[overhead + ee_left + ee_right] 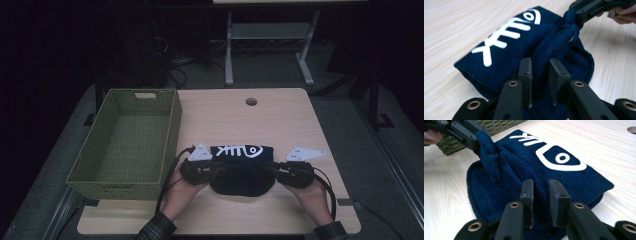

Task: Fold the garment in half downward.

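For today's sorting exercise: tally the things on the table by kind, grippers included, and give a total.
Dark blue knit cloth with a white fish-bone print: 1
Green woven basket: 1
Handheld grippers: 2, the left gripper and the right gripper, each with cloth between its fingers
Total: 4

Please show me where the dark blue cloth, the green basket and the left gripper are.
dark blue cloth (241, 151): high view, on its printed top fold.
green basket (172, 131): high view, on its right wall.
left gripper (540, 68): left gripper view, between its fingertips.

Navy fish-bone towel (241, 169), folded, edge lifted, on table (280, 120)
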